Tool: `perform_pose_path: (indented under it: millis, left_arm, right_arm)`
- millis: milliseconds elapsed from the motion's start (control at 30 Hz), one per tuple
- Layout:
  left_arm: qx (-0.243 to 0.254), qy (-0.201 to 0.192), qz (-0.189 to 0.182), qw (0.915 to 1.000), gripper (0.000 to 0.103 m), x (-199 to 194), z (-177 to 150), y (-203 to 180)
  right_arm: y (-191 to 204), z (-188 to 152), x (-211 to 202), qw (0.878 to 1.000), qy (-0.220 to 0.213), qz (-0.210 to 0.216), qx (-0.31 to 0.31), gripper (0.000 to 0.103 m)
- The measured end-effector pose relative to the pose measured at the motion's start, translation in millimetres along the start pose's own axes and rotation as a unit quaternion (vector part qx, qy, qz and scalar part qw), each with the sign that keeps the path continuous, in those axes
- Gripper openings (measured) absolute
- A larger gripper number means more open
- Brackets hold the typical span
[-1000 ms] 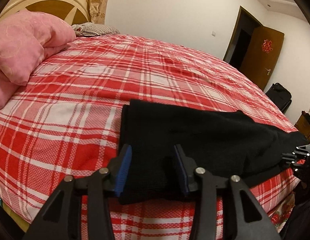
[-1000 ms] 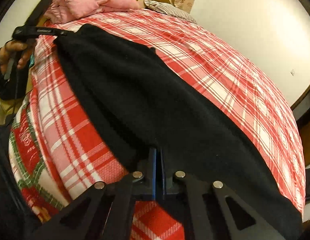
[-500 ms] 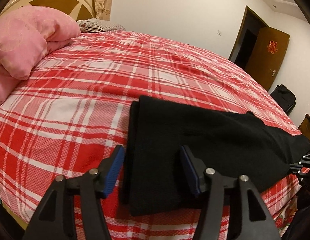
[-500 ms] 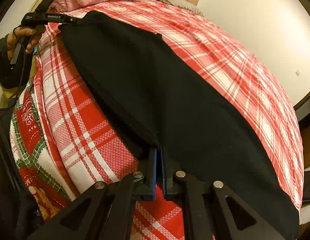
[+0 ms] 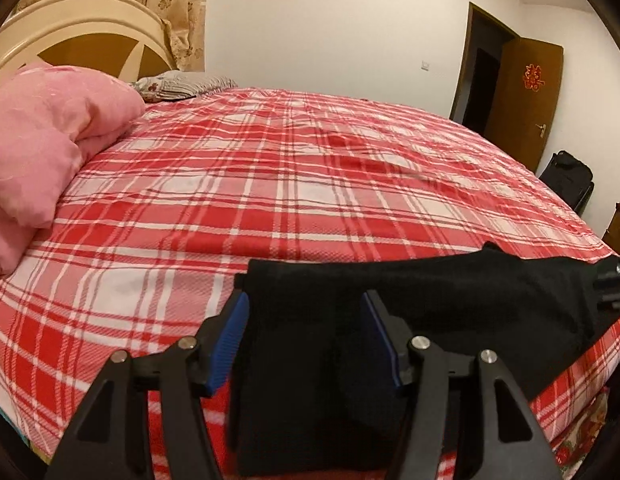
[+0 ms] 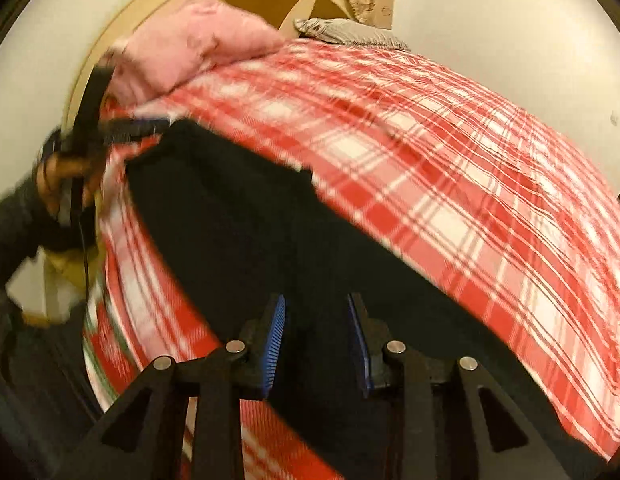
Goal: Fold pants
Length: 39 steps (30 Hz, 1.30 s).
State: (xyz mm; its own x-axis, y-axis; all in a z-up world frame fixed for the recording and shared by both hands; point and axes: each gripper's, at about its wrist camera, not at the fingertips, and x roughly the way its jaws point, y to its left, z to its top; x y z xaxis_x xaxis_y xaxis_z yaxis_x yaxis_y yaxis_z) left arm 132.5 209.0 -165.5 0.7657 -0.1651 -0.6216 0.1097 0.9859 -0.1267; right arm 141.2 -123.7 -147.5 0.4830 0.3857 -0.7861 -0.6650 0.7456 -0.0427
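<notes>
Black pants lie along the near edge of the bed, spread over its red-and-white plaid cover; in the left wrist view they stretch from 6 o'clock out toward 3 o'clock; the left gripper has its blue-padded fingers spread wide, one on each side of the cloth's end, closed on nothing; the right gripper stands with its fingers apart too, straddling the dark fabric at 6 o'clock of its own view, gripping nothing; that view is blurred; there the pants run up toward 10 o'clock, where the left gripper shows small; a pink quilt is bunched at 9 o'clock by the cream headboard; a brown door stands open at 2 o'clock.
</notes>
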Motion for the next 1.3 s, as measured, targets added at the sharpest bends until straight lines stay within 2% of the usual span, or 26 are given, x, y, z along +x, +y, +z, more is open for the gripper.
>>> perform_pose_path:
  millis: [67,267,400,500,533,567,600,633,733,800,933,1067,1167,1233,1267,1300]
  left_arm:
    - [0.000,0.005,-0.004,1.0000,0.061,5.7,1.9,-0.6]
    - [0.007,0.013,0.020,0.9997,0.061,15.9,-0.3,-0.2]
    - [-0.002,0.015,0.015,0.9998,0.061,18.2,-2.5,4.9]
    - [-0.001,0.016,0.016,0.9997,0.062,18.4,-3.2,5.7]
    - [-0.002,0.015,0.015,0.9998,0.065,18.2,-3.5,6.2]
    - [-0.002,0.014,0.016,0.9998,0.066,18.3,-3.3,6.3]
    - [-0.003,0.013,0.017,0.9998,0.068,18.5,-3.3,6.8]
    - [-0.003,0.013,0.016,0.9998,0.068,19.2,-3.2,7.1]
    - [0.007,0.012,0.023,0.9996,0.069,22.1,-3.4,4.7]
    - [0.018,0.011,0.036,0.9991,0.074,24.0,-3.8,3.0]
    - [0.026,0.019,0.050,0.9982,0.077,32.1,-5.7,3.8]
    - [0.001,0.021,0.047,0.9987,0.080,27.5,-4.6,11.2]
    - [0.017,-0.004,0.067,0.9976,0.085,15.0,1.3,5.4]
    - [0.039,0.013,0.108,0.9934,0.089,25.5,4.0,4.2]
    - [0.037,0.025,0.110,0.9929,0.091,31.8,4.2,6.5]
    - [0.014,0.030,0.097,0.9947,0.095,36.9,4.8,14.1]
  right_arm:
    - [-7.3,19.5,11.0,1.000,-0.008,0.012,0.019,0.033]
    - [-27.0,63.8,55.2,0.992,-0.013,0.061,0.107,0.033]
    - [-28.1,79.7,93.8,0.982,0.010,0.111,0.152,0.033]
    - [-21.5,83.2,118.3,0.976,0.034,0.137,0.164,0.033]
    - [-17.6,83.6,125.2,0.977,0.044,0.130,0.162,0.032]
    - [-15.7,83.0,127.1,0.980,0.048,0.113,0.157,0.017]
    - [-14.1,83.3,127.5,0.981,0.048,0.104,0.153,0.009]
    - [-14.3,84.4,125.4,0.981,0.041,0.107,0.158,0.006]
    - [-17.3,88.2,112.3,0.983,0.019,0.087,0.163,0.005]
    - [-22.9,90.5,108.8,0.982,0.009,0.080,0.172,0.005]
    - [-24.5,83.9,134.2,0.983,0.043,0.045,0.172,0.005]
    - [-21.4,83.3,130.5,0.984,0.031,0.043,0.171,0.005]
    - [-23.2,83.3,130.3,0.984,0.034,0.041,0.168,0.005]
    - [-25.2,82.3,132.3,0.983,0.036,0.041,0.177,0.005]
    - [-24.5,81.9,133.1,0.983,0.036,0.039,0.178,0.005]
    - [-23.9,81.4,132.9,0.982,0.034,0.037,0.180,0.005]
